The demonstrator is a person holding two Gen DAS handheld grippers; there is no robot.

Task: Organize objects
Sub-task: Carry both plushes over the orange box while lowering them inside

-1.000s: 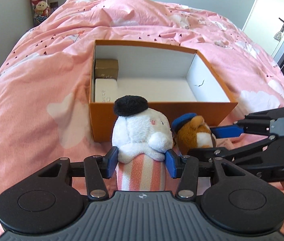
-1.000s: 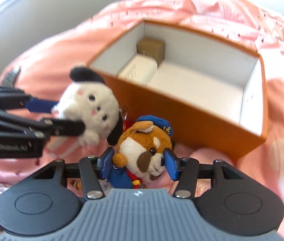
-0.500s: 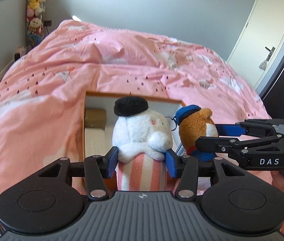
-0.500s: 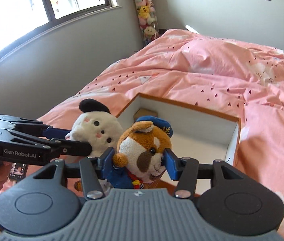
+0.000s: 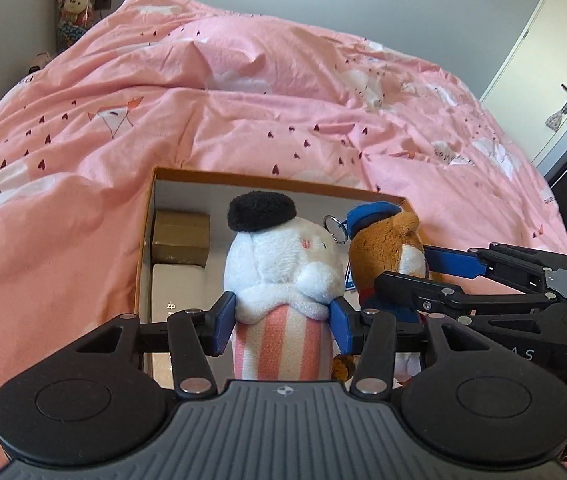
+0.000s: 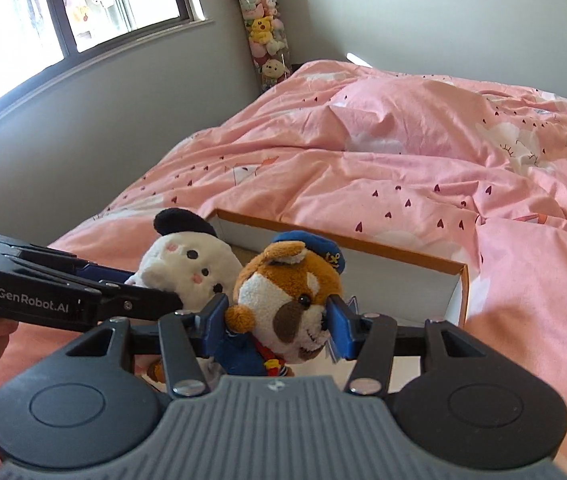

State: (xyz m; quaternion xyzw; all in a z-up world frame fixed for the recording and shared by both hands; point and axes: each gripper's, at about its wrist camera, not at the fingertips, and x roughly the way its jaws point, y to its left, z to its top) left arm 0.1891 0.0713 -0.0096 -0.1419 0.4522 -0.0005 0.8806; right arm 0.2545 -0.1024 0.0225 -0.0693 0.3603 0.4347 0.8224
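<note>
Both toys have come up off the bed and now hang over the orange box [image 5: 145, 248]. In it, at the left, lie a brown carton [image 5: 181, 238] and a white block [image 5: 177, 284]. Your left claw [image 5: 281, 314] clamps the white plush [image 5: 283, 268]; your right claw [image 6: 277, 316] clamps the sailor dog [image 6: 287, 292]. Both toys remain to be set inside.

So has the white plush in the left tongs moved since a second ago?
Yes. The white plush, clamped in the left tongs, was in front of the orange box's near wall; now it hangs over the box's open interior.
</note>
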